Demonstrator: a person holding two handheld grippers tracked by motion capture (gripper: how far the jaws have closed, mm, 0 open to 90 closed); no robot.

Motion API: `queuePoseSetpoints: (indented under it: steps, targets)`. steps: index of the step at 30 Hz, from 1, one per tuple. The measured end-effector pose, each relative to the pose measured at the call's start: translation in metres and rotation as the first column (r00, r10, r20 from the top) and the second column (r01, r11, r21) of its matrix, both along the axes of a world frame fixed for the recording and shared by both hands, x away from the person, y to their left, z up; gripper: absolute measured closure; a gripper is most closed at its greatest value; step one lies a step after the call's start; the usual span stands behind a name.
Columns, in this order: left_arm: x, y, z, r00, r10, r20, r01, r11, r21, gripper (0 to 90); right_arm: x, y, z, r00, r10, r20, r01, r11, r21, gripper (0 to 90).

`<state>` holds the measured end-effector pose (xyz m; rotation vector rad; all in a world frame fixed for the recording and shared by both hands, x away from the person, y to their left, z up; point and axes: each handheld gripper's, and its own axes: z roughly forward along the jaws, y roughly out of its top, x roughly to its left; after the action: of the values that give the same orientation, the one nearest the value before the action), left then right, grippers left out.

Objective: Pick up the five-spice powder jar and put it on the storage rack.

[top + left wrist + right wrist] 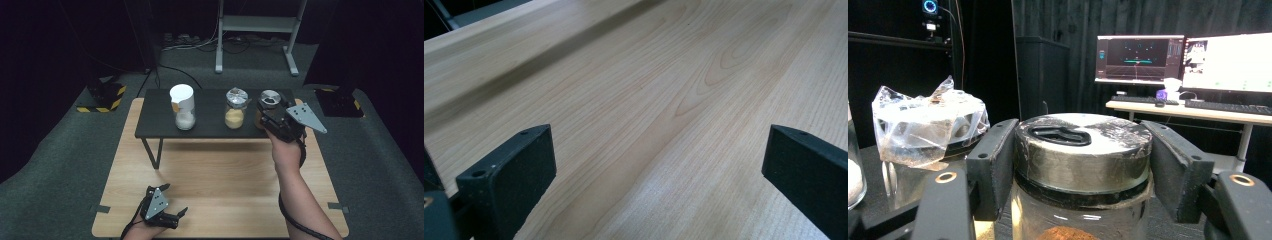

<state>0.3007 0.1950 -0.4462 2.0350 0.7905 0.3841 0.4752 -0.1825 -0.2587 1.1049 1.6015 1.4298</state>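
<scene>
Three jars stand in a row on a low black shelf (155,120). The right jar (268,101) has a silver metal lid (1083,150) and brownish contents. My right gripper (266,116) is shut on that lid, one black pad (993,165) on each side of it. The middle jar (235,111) holds yellow powder, and crumpled clear plastic (923,125) covers its top. The left jar (183,112) has a white cap and white grains. My left gripper (175,199) lies open near the front edge of the wooden table (225,175), with bare wood between its jaws (659,150).
The shelf stands on thin legs (158,152) across the back of the table. Beyond it are a white stand (257,30) and floor cables. A desk with lit monitors (1188,60) is far behind the jar.
</scene>
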Motion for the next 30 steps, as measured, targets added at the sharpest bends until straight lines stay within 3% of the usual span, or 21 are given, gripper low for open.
queuePoseSetpoints:
  steps: [12, 30]
  targets:
    - [-0.0009, -0.0001, 0.0001, 1.0, 0.001, 0.008, -0.001, 1.0, 0.0, 1.1, 0.0012, 0.0006, 0.001, 0.9998, 0.002, -0.018, -0.002, 1.0, 0.0, 31.7]
    - [-0.0008, -0.0008, 0.0, 1.0, -0.003, 0.008, 0.003, 1.0, 0.007, 1.1, -0.005, -0.0004, 0.0041, 0.9996, 0.004, -0.028, -0.004, 1.0, -0.002, 4.1]
